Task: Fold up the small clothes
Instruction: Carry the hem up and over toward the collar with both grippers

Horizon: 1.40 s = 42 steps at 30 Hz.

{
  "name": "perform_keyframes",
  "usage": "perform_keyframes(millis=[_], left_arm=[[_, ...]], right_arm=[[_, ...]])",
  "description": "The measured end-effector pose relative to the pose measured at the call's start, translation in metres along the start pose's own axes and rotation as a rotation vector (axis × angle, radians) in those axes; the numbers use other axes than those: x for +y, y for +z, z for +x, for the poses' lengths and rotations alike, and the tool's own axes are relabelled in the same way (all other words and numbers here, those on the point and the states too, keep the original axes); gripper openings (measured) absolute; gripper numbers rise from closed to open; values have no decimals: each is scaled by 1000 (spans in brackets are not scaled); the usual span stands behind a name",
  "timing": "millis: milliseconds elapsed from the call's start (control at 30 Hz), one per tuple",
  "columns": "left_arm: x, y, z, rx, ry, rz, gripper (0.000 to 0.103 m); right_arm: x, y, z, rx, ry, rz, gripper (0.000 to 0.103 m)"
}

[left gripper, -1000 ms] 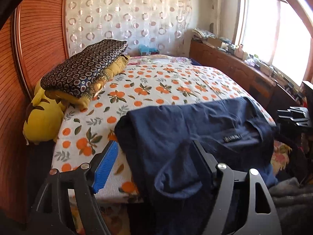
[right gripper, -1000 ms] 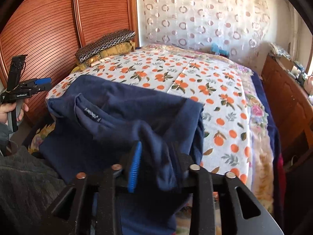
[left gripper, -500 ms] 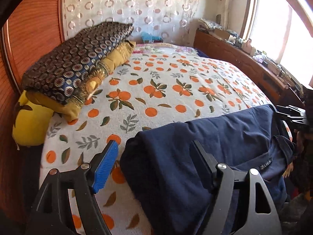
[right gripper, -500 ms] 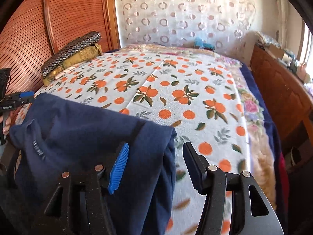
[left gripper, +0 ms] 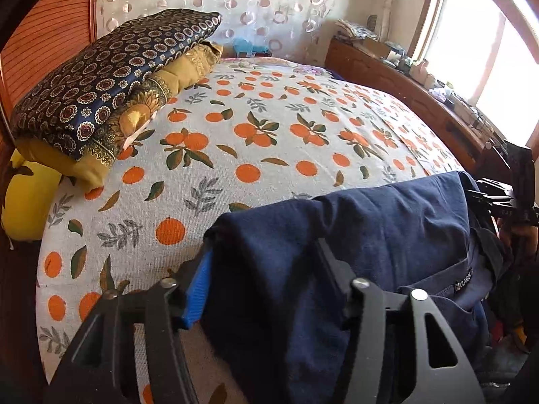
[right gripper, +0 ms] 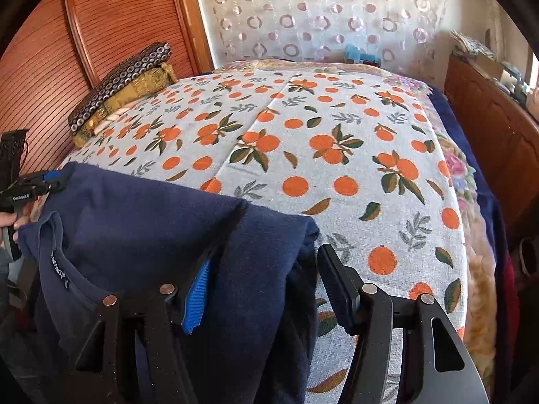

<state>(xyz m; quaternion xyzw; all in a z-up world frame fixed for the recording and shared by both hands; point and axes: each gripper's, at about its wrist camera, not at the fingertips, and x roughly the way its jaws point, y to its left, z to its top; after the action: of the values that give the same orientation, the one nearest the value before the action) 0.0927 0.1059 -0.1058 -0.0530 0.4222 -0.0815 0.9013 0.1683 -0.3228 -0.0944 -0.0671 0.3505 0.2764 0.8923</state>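
A navy T-shirt (left gripper: 387,222) lies over the near edge of the bed, its neck label (right gripper: 57,266) facing up toward me. My left gripper (left gripper: 262,269) is at the shirt's left folded corner. Its jaws are closing with the cloth bunched between them, and the blue pad (left gripper: 198,289) is at the fabric's edge. My right gripper (right gripper: 266,269) is at the shirt's (right gripper: 134,208) right corner with its jaws opening. The cloth rests against its blue pad (right gripper: 197,296), while the black pad (right gripper: 337,282) stands apart from it.
The bed wears an orange-print cover (left gripper: 252,155). Stacked patterned pillows (left gripper: 101,84) and a yellow plush (left gripper: 27,198) sit at its left. A wooden cabinet (left gripper: 404,80) runs along the right under the window. Ribbed wooden doors (right gripper: 101,33) stand on the left.
Both grippers moved forward and lower over the bed, carrying the shirt's edge onto the cover. The right jaws spread off the cloth. The left jaws narrowed around their corner.
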Motion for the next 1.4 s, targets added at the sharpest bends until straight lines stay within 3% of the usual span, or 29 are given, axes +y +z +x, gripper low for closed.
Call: perform_keyframes(millis=[67, 133, 200, 267, 367, 533, 733, 1033, 1200, 1400], left_arm=[[-1, -3, -2, -9, -8, 4, 42], [-1, -4, -2, -12, -23, -4, 31], [-1, -5, -5, -16, -39, -6, 16], [-4, -7, -11, -27, -70, -3, 10], [-13, -8, -33, -63, -122, 7, 8], [-38, -9, -86, -162, -146, 53, 7], [-67, 1, -163, -322, -178, 102, 7], [-105, 49, -262, -540, -160, 220, 7], [-106, 90, -278, -613, -102, 248, 7], [-97, 148, -245, -598, 19, 262, 7]], right_arm=[[3, -1, 2, -3, 3, -4, 63], [7, -4, 3, -11, 0, -8, 54], [9, -7, 2, -15, 6, -9, 36], [10, -11, -3, -23, 20, -6, 22], [10, -17, -13, -25, 36, -6, 14], [25, -19, -59, -106, 45, -49, 12], [47, -11, -142, -255, 36, -115, 12], [68, 28, -279, -460, -86, -276, 12], [73, 58, -314, -534, -137, -342, 12], [60, 107, -294, -542, -210, -328, 12]])
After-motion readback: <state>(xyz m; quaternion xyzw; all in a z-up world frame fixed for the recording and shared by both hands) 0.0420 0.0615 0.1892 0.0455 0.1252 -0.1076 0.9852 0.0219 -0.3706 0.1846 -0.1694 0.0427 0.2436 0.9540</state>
